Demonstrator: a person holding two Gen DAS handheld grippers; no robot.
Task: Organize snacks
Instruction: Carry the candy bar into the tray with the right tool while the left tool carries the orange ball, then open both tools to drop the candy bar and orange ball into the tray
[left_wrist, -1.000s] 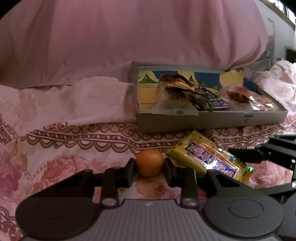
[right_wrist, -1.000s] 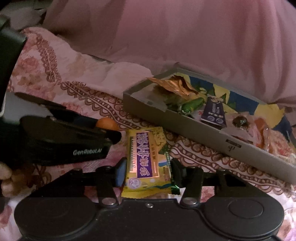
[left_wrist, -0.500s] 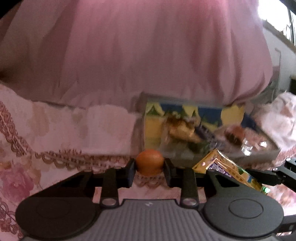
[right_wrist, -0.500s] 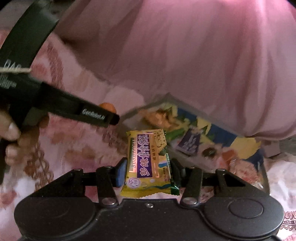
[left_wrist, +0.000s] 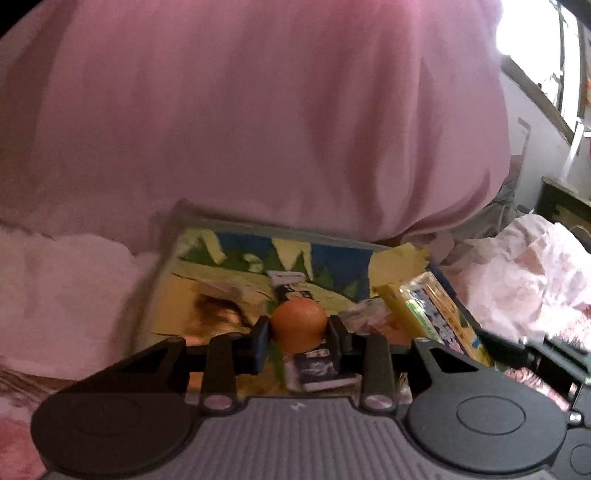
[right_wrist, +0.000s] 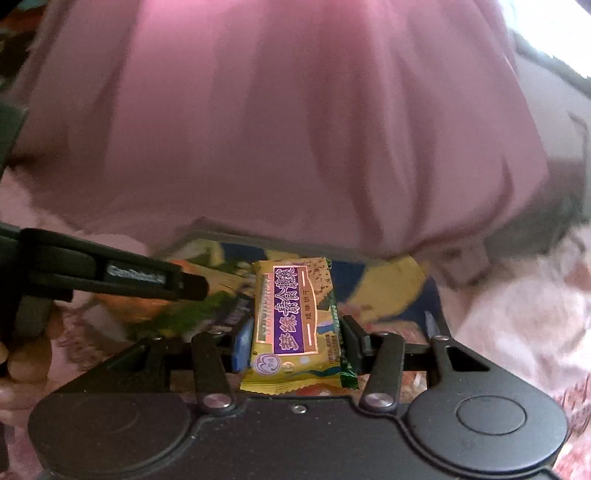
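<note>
My left gripper (left_wrist: 298, 328) is shut on a small orange fruit (left_wrist: 298, 323) and holds it above the shallow grey box (left_wrist: 192, 258) with a yellow, blue and green printed bottom. My right gripper (right_wrist: 293, 336) is shut on a yellow biscuit packet with a purple label (right_wrist: 295, 321), also held over the box (right_wrist: 388, 288). The packet shows in the left wrist view (left_wrist: 432, 314) at the right. The left gripper's arm (right_wrist: 110, 277) crosses the left of the right wrist view. Several snack packets lie in the box, blurred.
A large pink pillow (left_wrist: 258, 129) rises right behind the box. The box rests on a floral pink bedspread (left_wrist: 66, 288). Crumpled pale pink fabric (left_wrist: 528, 273) lies to the right. A bright window (left_wrist: 535, 44) is at the far upper right.
Both grippers have lifted off the bedspread and moved forward over the box, each still holding its item. The box now sits directly beneath the fingers.
</note>
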